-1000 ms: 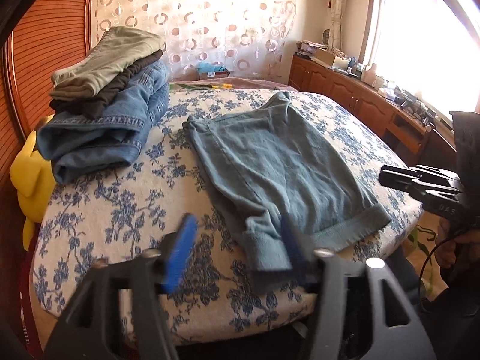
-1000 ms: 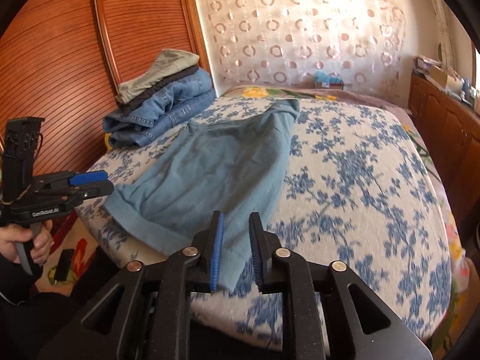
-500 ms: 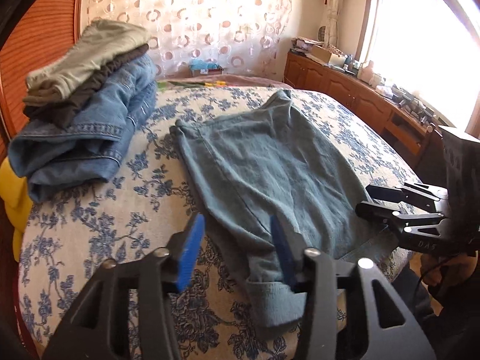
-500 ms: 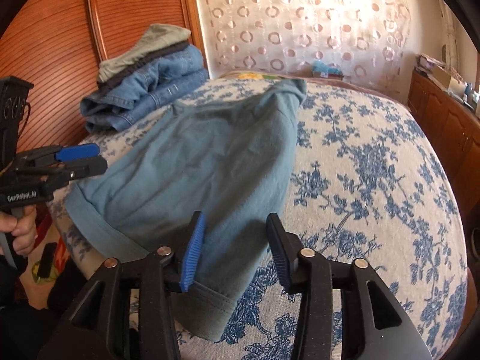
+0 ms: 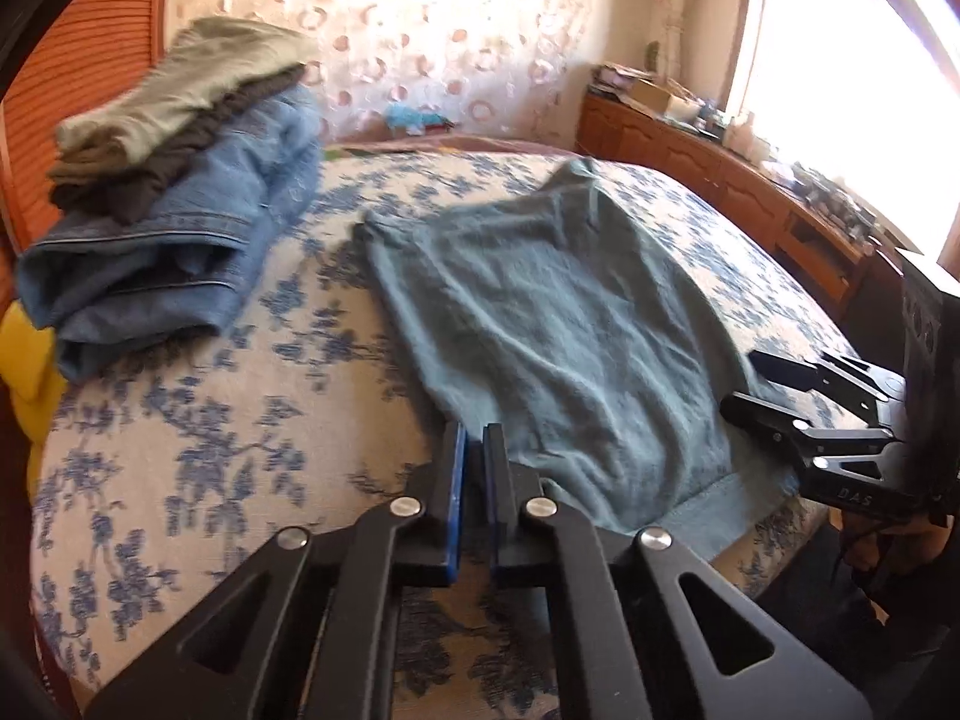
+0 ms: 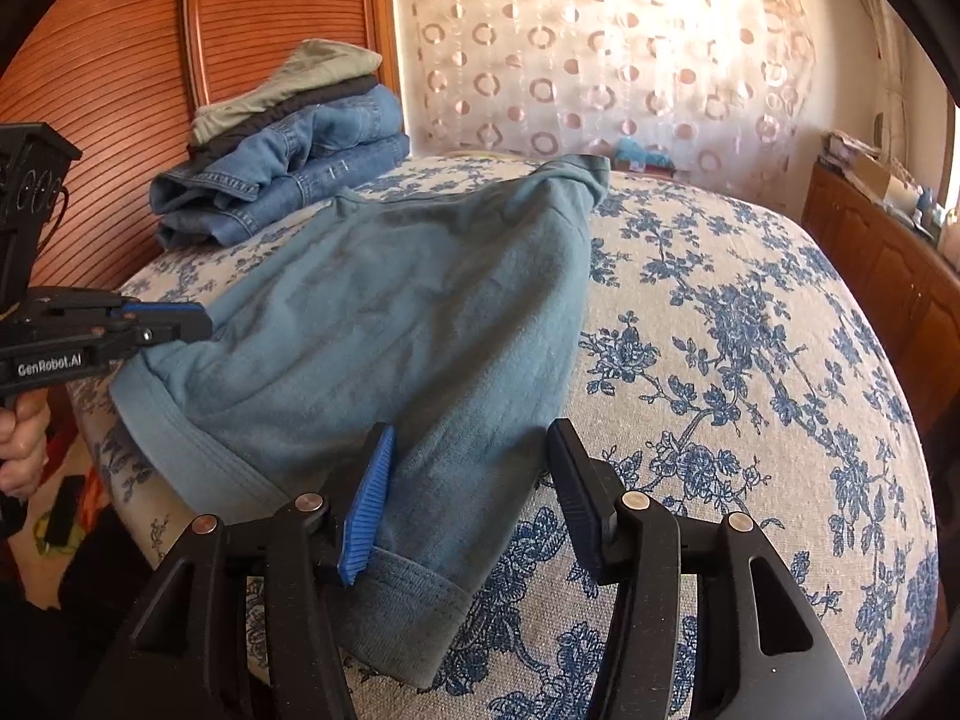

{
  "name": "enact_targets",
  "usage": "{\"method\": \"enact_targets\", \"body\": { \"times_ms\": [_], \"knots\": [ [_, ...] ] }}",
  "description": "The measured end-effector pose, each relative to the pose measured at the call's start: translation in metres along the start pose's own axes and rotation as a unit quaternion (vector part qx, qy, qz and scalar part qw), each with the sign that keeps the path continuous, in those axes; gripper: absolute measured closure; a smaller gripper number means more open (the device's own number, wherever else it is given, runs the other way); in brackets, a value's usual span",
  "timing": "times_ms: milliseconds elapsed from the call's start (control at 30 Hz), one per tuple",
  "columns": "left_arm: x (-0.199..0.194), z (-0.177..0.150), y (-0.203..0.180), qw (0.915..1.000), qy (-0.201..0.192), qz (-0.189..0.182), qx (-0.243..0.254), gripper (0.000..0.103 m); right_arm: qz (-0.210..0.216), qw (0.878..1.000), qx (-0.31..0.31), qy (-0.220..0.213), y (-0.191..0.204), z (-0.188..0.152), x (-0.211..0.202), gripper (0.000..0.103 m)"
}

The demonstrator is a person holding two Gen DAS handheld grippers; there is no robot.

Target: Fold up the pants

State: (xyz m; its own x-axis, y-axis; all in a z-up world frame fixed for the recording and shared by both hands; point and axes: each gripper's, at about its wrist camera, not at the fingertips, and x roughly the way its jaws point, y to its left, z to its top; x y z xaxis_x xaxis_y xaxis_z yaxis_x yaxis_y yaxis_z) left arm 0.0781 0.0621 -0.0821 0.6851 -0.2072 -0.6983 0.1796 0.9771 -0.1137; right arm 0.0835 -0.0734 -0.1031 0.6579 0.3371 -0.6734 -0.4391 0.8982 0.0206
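Pinching the teal pants [image 5: 558,324] hem at lower centre, left gripper [image 5: 474,438] is clamped; right gripper [image 6: 468,450] jaws opening astride the cuff.

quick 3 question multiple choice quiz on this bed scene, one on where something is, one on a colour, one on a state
1. Where does the stack of folded clothes sit?
A. on the floor
B. on the bed by the slatted wooden panel
C. on the cabinet under the window

2. What colour are the pants spread on the bed?
A. grey-blue
B. red
C. white

3. How does the left gripper stand?
A. wide open above the stack
B. shut on the edge of the pants
C. lying loose on the bedspread

Answers:
1. B: the stack rests on the bedspread next to the panel.
2. A: the cloth is grey-blue against the blue-flowered spread.
3. B: its blue pads are pressed together with pants fabric pinched between them, while the right gripper is opening astride the hem without pressing it.
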Motion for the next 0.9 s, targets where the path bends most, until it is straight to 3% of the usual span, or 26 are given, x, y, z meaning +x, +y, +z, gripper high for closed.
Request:
{"method": "enact_targets", "body": {
  "times_ms": [267,467,900],
  "knots": [
    [-0.010,-0.009,0.008,0.9999,0.003,0.007,-0.011,0.100,-0.001,1.000,0.000,0.000,0.000,0.000,0.000,0.050],
    [-0.021,-0.006,0.004,0.9997,-0.005,-0.012,-0.019,0.078,0.006,1.000,0.011,0.005,-0.002,0.001,-0.001,0.050],
    [-0.027,-0.019,-0.018,0.9983,0.000,-0.058,-0.004,0.078,0.006,1.000,0.010,0.005,-0.002,0.000,-0.001,0.050]
  ]
}}
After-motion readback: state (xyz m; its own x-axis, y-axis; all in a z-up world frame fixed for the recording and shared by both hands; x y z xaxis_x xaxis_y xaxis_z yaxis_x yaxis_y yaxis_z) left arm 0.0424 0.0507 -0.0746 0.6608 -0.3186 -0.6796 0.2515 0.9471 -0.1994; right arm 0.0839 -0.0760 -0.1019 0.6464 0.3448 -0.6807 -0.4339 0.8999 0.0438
